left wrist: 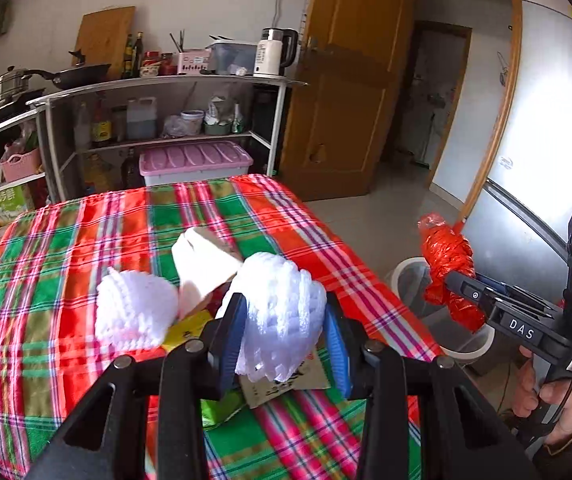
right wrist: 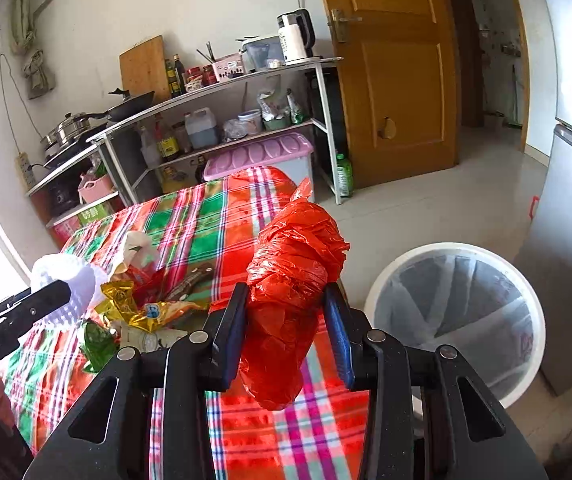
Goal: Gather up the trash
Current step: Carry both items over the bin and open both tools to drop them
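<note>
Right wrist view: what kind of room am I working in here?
Most likely a home kitchen: a metal rack carrying a wok, sauce bottles and an electric kettle, with a fridge beside the bin.

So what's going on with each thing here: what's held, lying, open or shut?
Left gripper: shut on white foam net.
Right gripper: shut on red plastic bag.
Second foam net: lying on the table.
Wrappers: piled on the table.
Trash bin: open, lined.
Door: open.
</note>
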The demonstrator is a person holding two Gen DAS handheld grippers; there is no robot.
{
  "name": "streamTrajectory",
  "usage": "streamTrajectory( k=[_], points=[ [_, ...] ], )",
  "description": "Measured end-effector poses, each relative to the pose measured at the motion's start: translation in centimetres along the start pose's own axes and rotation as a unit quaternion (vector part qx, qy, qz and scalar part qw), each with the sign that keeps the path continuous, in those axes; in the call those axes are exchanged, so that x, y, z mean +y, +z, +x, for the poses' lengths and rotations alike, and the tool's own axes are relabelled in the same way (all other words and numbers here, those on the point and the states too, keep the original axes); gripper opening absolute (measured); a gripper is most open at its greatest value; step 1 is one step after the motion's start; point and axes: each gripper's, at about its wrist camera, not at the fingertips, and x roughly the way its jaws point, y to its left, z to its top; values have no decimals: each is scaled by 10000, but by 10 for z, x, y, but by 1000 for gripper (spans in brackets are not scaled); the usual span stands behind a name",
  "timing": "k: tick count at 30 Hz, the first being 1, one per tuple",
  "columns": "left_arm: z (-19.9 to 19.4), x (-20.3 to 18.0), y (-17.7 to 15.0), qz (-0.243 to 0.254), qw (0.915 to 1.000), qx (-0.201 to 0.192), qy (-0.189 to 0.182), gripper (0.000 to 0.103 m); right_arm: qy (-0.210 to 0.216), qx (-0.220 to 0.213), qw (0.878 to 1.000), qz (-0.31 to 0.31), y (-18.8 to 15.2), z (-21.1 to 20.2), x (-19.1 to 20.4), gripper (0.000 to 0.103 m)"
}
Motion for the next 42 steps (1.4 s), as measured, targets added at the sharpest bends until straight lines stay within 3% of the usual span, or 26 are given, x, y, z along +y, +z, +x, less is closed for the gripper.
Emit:
streamTrajectory(
  k=[12,23,33,38,42],
  points=[
    [57,-90,16,494,9939,352,-916,40,-661,35,9966,484,-9,-22,-83,39],
    [107,-165,8,963,9810,929,-1404,40,-1161,586,9887,750,-31,-2,-151,39],
    [147,-203,-6,1176,9744,1398,-1311,43,-1224,895,9845,884,-46,18,-182,40],
    [157,-207,-9,1174,9733,1501,-1277,60,-1234,889,9841,914,-46,22,-188,45],
    [158,-204,-8,1121,9740,1545,-1223,66,-1256,863,9837,957,-48,21,-190,52]
  ],
)
